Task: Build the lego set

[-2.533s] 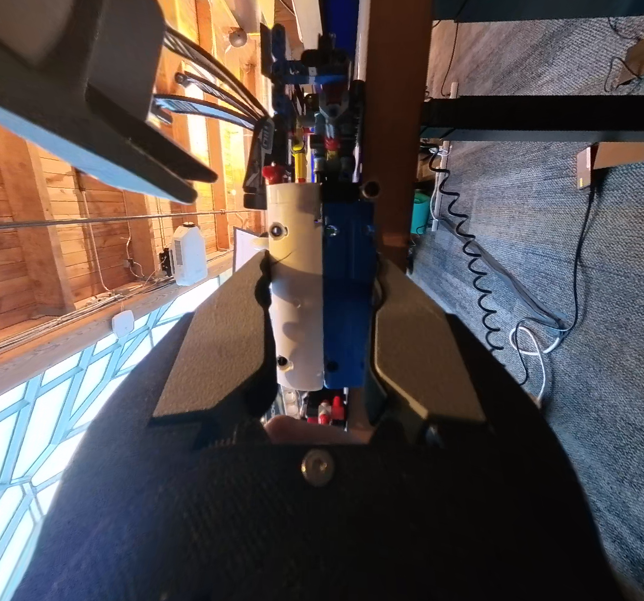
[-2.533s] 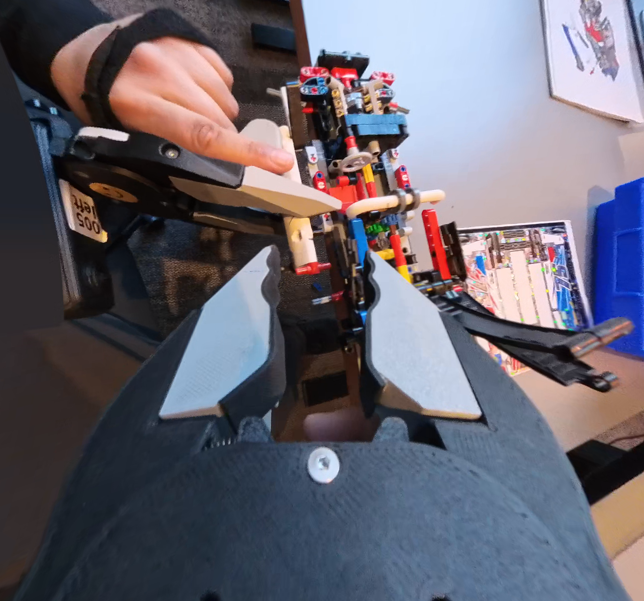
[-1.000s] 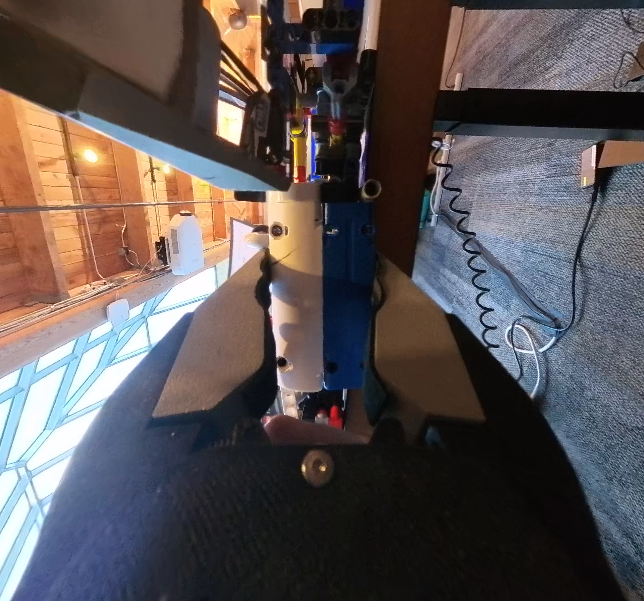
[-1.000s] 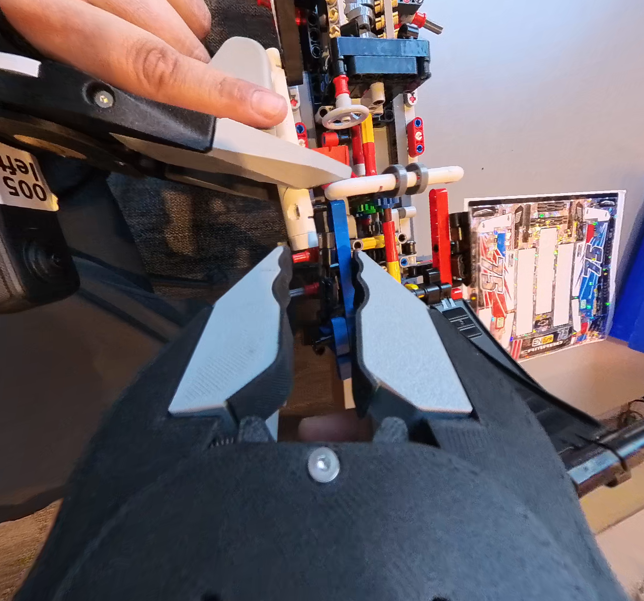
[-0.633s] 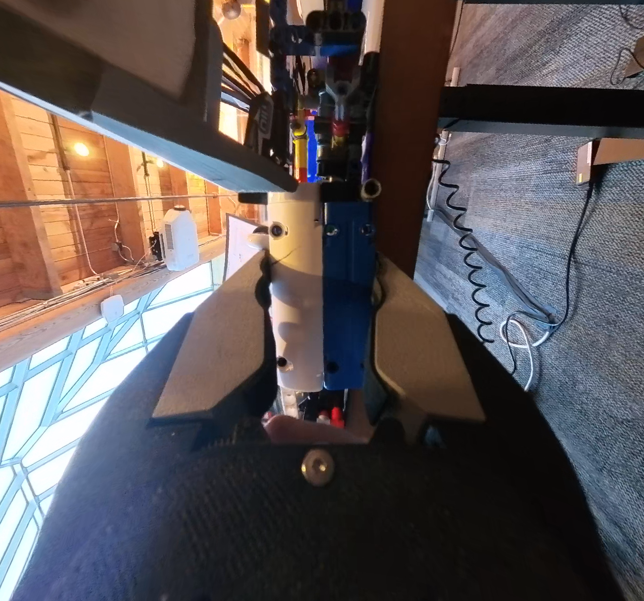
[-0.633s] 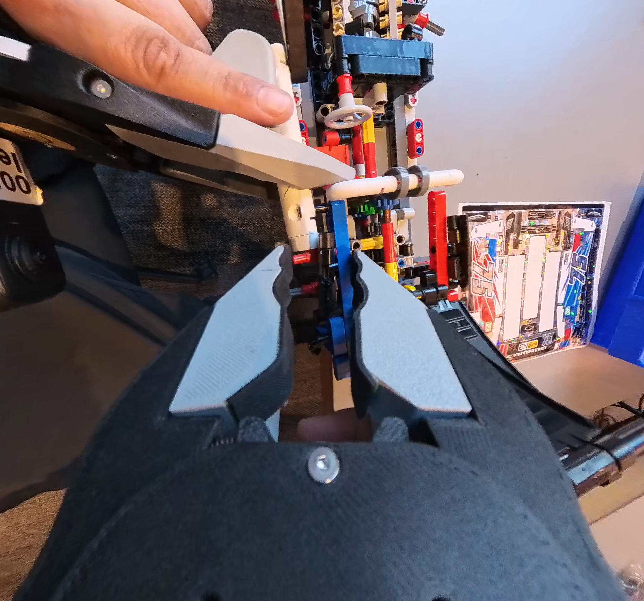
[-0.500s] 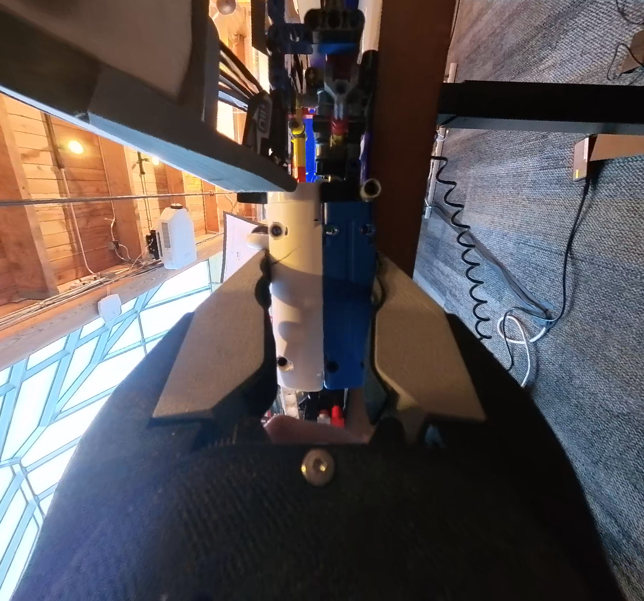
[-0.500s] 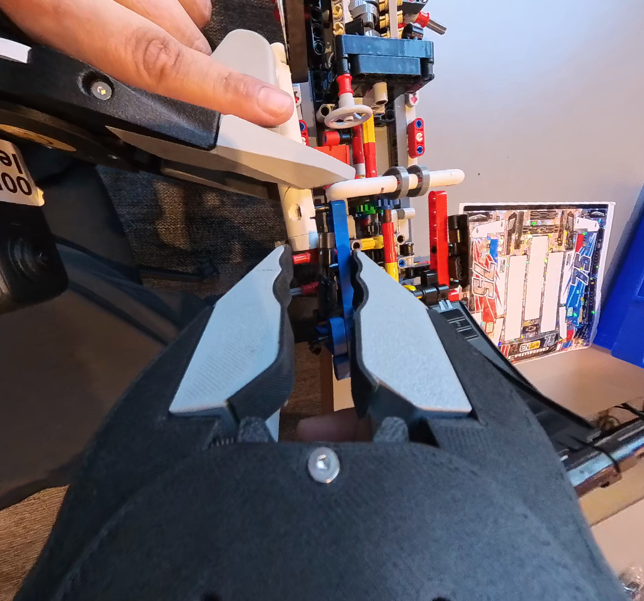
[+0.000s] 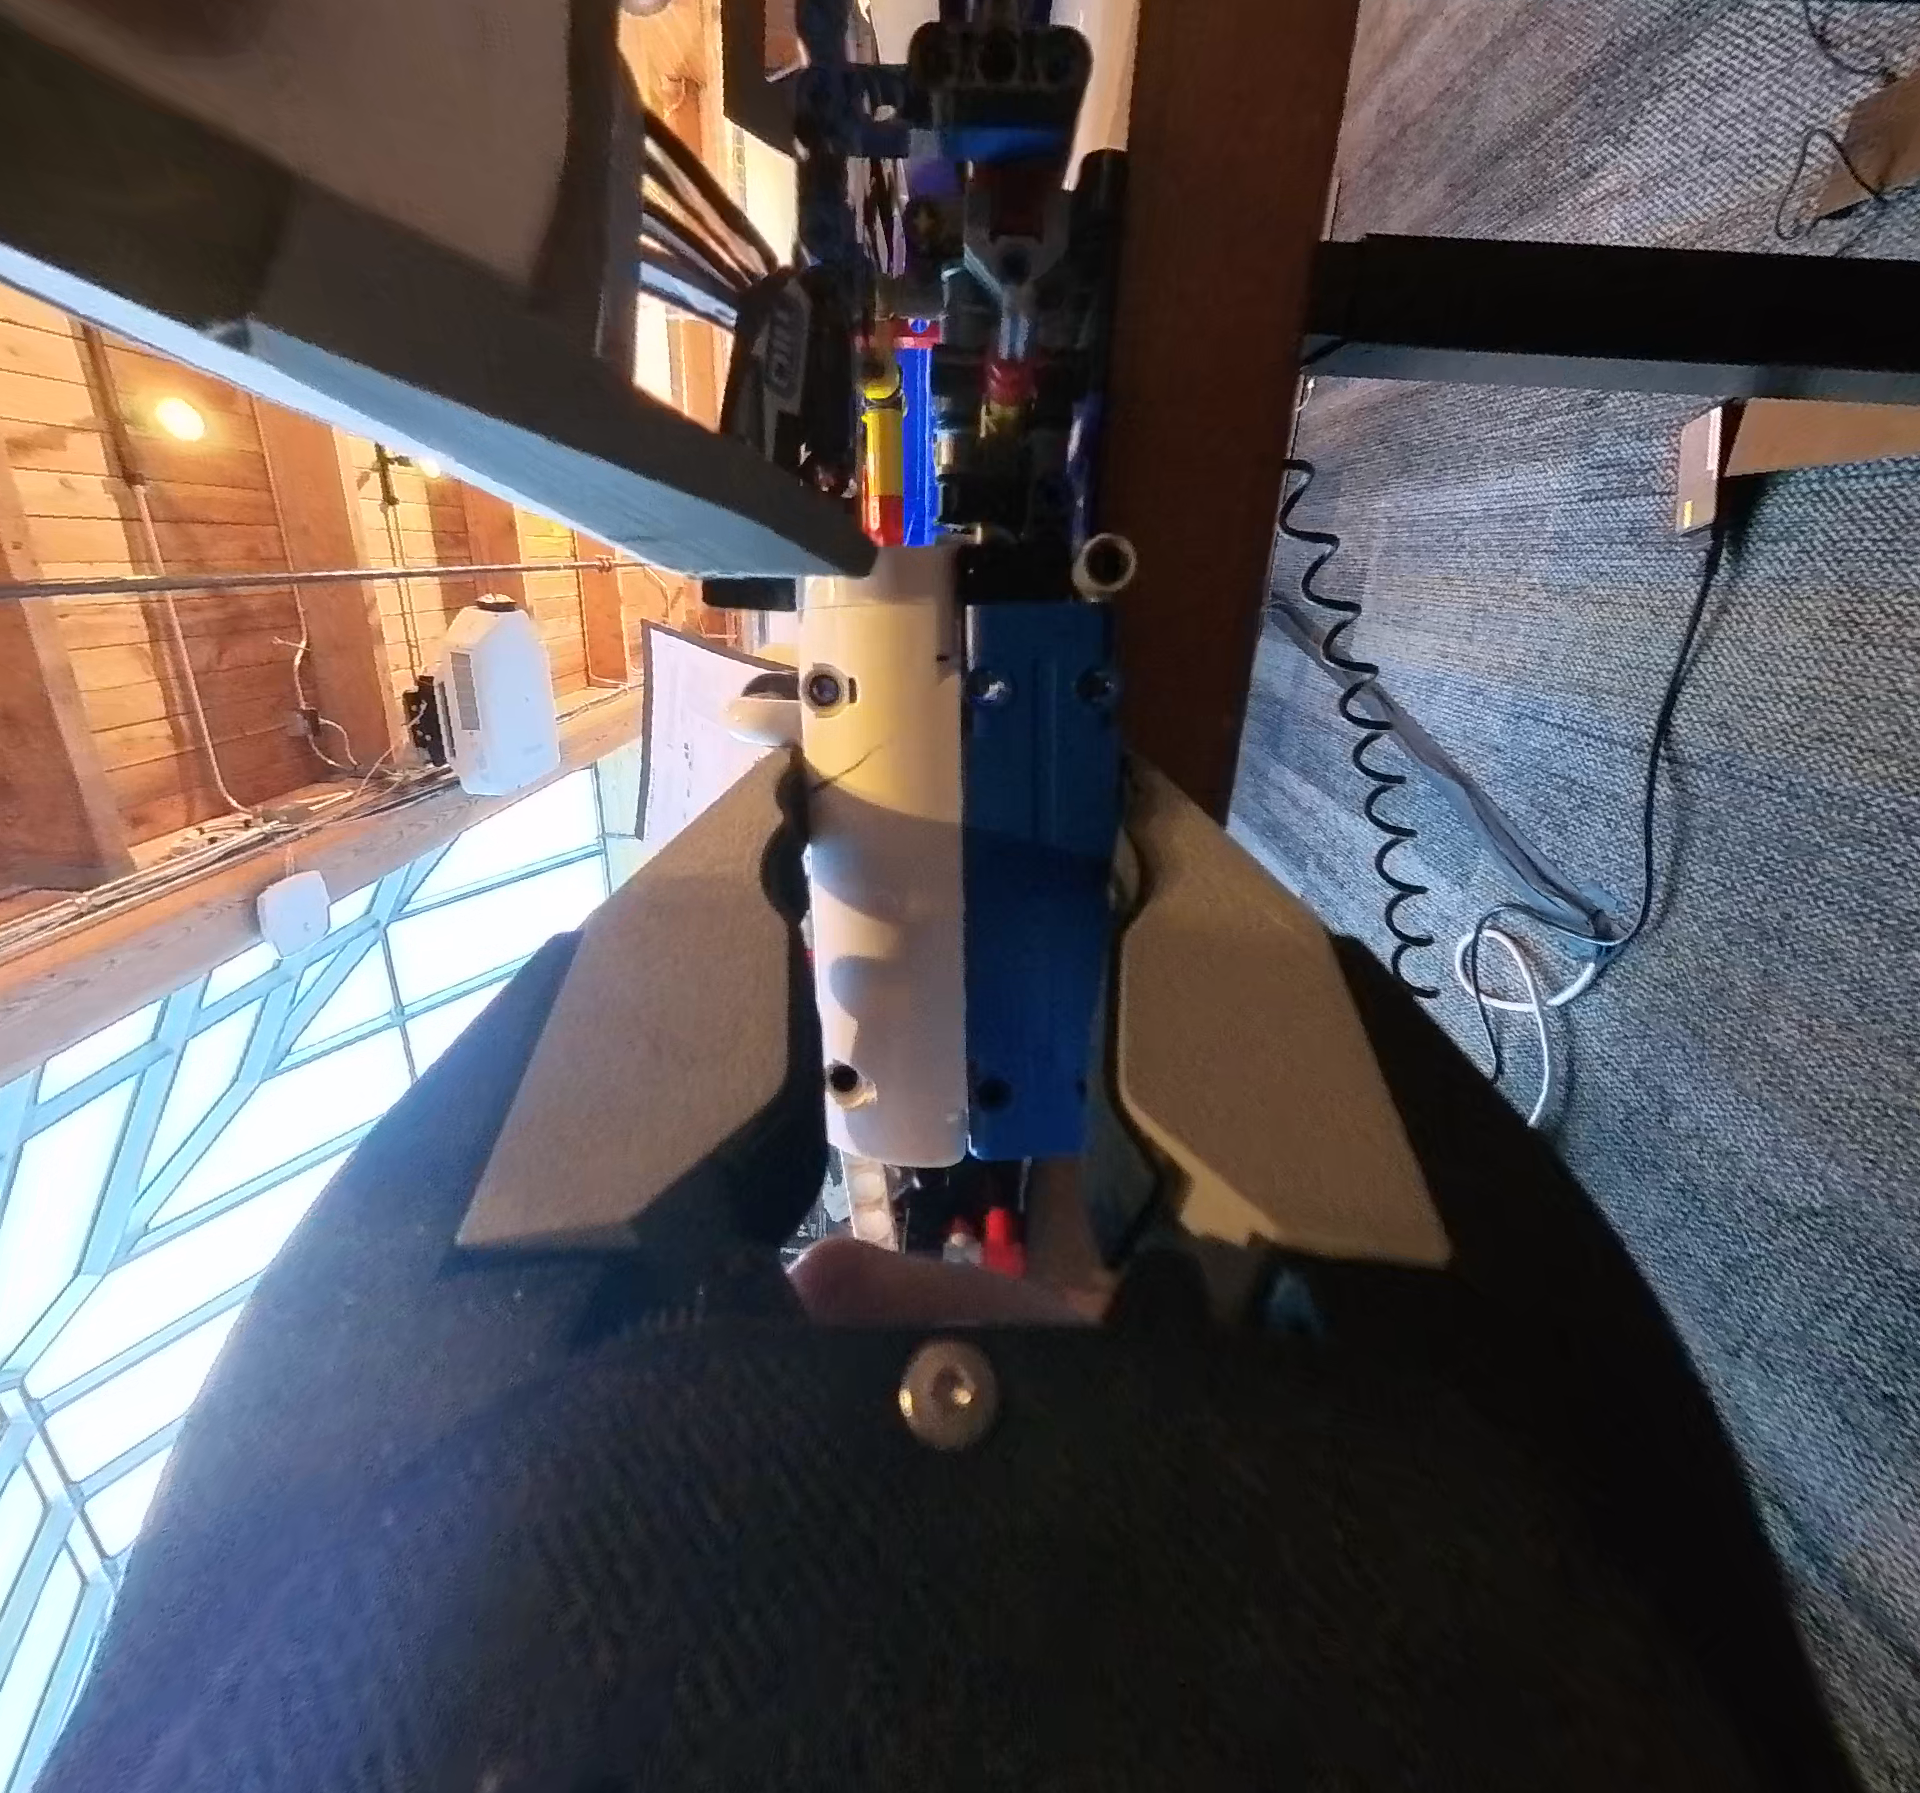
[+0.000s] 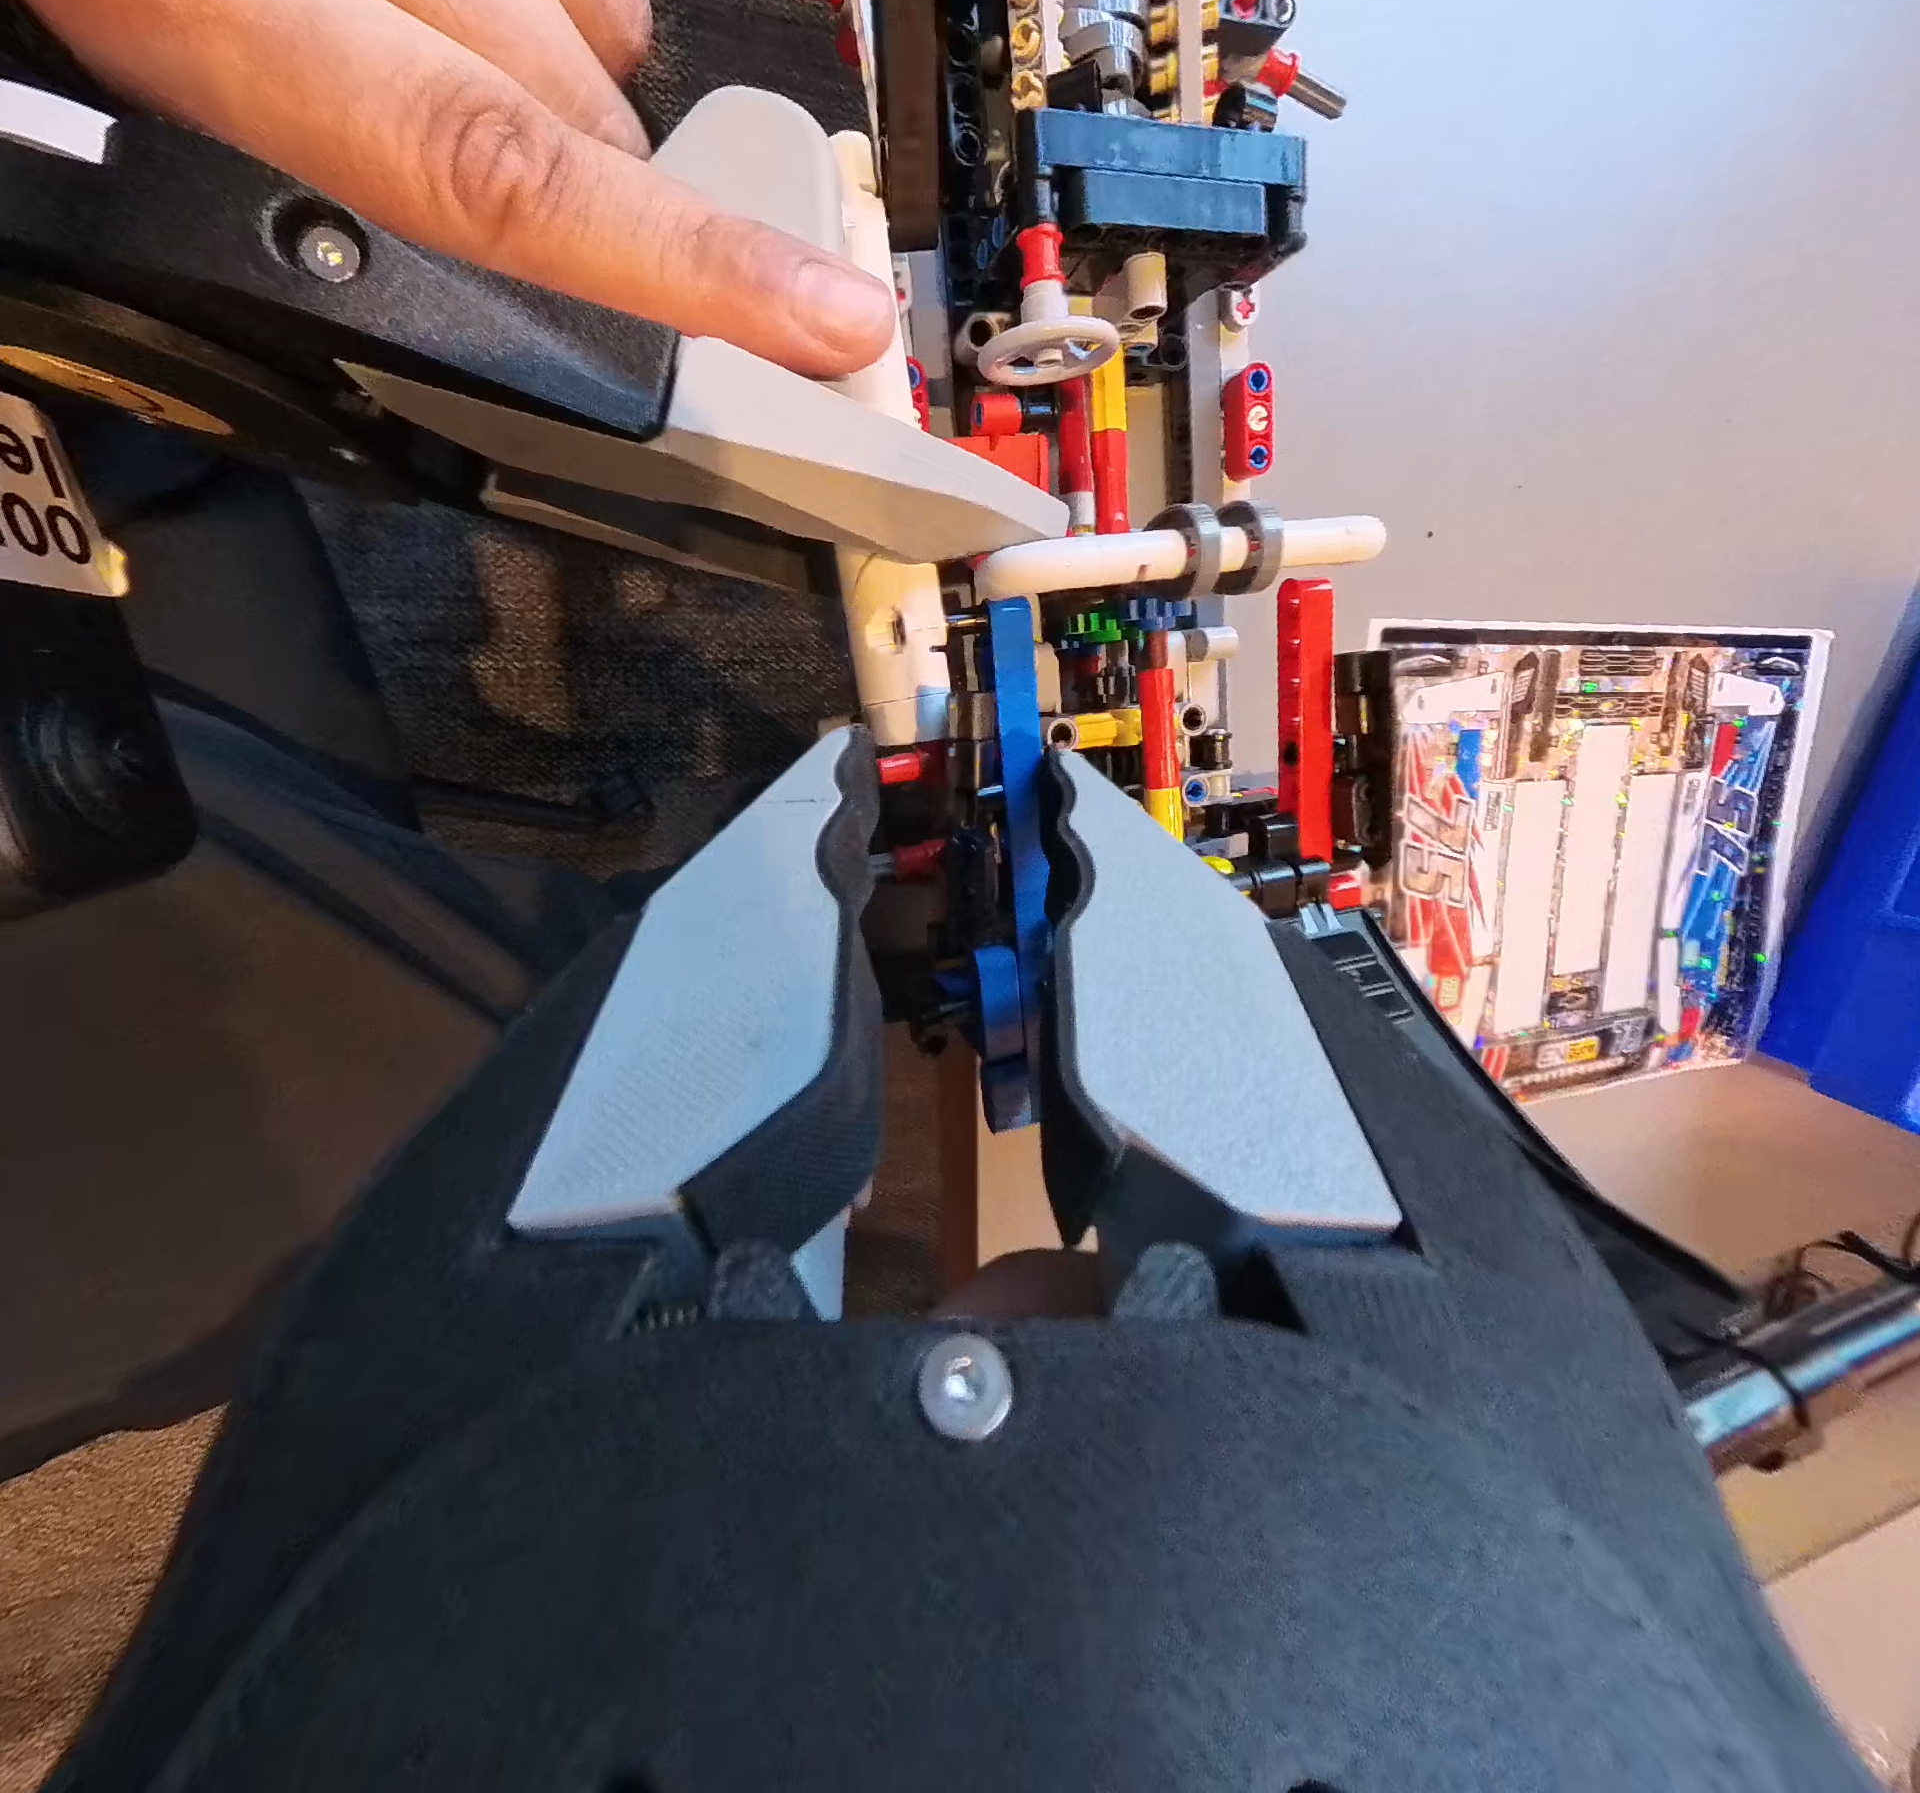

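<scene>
Left gripper [image 9: 961, 808] clamped on lego model [image 9: 961, 870] | right gripper [image 10: 951, 777] partly open, touching blue beam [image 10: 1016, 808]

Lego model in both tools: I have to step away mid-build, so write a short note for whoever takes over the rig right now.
Left tool: shut on the multicoloured Lego Technic model, gripping its white and blue side panels; a hand rests on that tool.
Right tool: slightly open; its right finger lies against a thin blue Lego beam, the left finger is clear of it.
The model is held up off the table; a colourful sticker sheet leans against the wall behind.
Done: the beam's top end sits under the white axle.
Left: whether it is fully seated cannot be told; check, press home if needed, then continue building.
</scene>
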A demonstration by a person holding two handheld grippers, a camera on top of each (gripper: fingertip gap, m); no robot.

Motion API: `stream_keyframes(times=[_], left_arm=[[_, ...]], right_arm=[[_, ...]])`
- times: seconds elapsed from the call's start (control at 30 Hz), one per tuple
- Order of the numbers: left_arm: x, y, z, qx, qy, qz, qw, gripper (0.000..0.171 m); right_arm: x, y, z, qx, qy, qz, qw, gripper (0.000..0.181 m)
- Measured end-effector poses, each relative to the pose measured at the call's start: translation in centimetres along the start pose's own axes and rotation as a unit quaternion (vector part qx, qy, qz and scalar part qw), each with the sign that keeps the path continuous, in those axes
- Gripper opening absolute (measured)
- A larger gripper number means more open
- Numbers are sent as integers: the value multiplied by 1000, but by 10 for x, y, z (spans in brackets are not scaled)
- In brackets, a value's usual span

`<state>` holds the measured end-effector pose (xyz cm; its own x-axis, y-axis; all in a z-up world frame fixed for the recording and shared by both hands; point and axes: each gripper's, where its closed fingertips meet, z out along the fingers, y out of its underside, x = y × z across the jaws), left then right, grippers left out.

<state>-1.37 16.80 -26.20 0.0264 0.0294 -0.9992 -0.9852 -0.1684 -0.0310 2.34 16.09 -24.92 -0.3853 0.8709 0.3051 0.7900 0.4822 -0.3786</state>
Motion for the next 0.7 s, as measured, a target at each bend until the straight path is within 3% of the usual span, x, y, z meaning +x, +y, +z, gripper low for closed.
stream_keyframes(times=[0.7], left_arm=[[1,-1,1,-11,6,-4,1000,55]], right_arm=[[2,-1,-1,61,-44,33,997,32]])
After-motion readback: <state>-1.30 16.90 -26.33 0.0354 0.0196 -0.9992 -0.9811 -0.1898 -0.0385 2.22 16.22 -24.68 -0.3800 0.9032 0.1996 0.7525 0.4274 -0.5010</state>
